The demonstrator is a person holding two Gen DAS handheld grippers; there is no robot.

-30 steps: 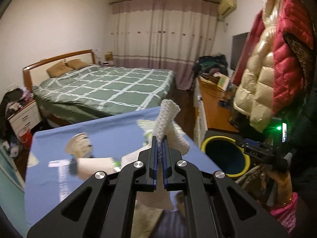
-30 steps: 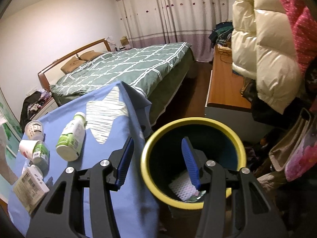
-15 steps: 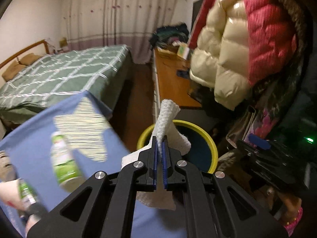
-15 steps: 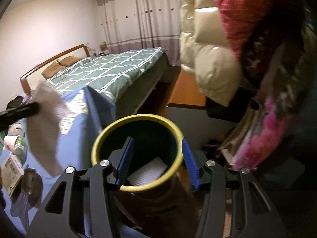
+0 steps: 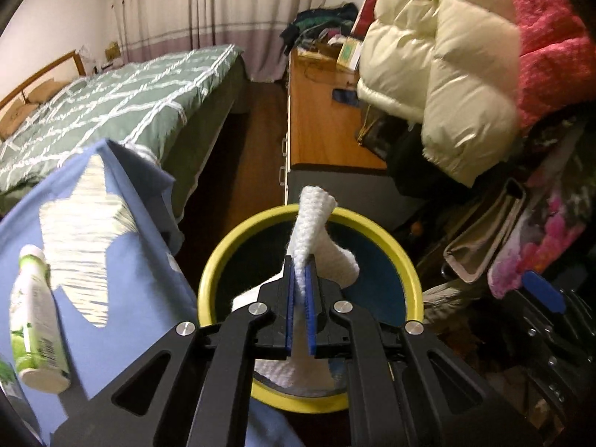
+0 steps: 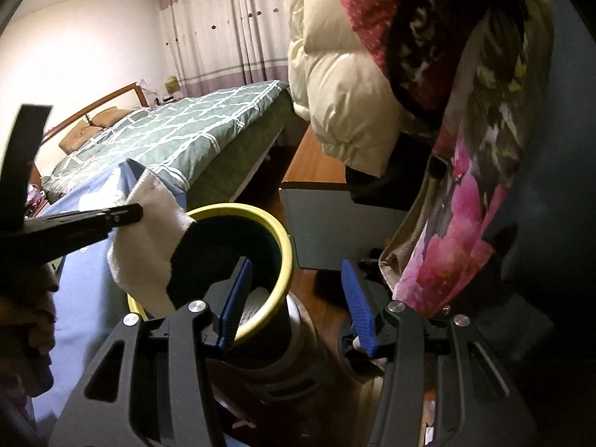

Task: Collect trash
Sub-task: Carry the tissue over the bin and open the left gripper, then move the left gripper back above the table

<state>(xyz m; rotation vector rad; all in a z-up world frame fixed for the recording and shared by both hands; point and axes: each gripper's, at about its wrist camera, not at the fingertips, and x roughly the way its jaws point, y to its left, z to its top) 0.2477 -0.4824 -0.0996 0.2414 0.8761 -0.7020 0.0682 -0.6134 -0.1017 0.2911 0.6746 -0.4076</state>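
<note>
- Left wrist view: left gripper (image 5: pixel 301 290) with blue fingers (image 5: pixel 289 309) pressed together on a white paper towel (image 5: pixel 311 223), one end curling up past the tips, the rest hanging below.
- Now directly above the mouth of the yellow-rimmed bin (image 5: pixel 411 272); a second ago over the blue-covered surface (image 5: pixel 123 298) with the bin off to the side, half a second ago only nearing its rim.
- Same towel, same pinch in all three moments; only the place differs.
- Right wrist view: left gripper (image 6: pixel 138 210) reaching in from the left edge, towel (image 6: pixel 149 246) draped partly over the near-left rim of the bin (image 6: pixel 285 246), not yet fully inside.
- Right gripper (image 6: pixel 294 298) with fingers (image 6: pixel 355 301) spread, nothing between the pads; one finger in front of the bin's mouth, the other outside its wall toward the floor (image 6: pixel 324 298). No sign of contact with the rim, though hard to tell.
- Bin shifted leftward in this view compared with a second ago, then centred between the spread fingers.
- White crumpled piece (image 6: pixel 253 307) already lying at the bottom of the bin.
- Green-labelled bottle (image 5: pixel 35 324) lying on the surface near its left edge, not yet collected.
- Judgement: carry done, release probably next; risk of the towel catching on the rim or sliding down outside if dropped from this spot.
</note>
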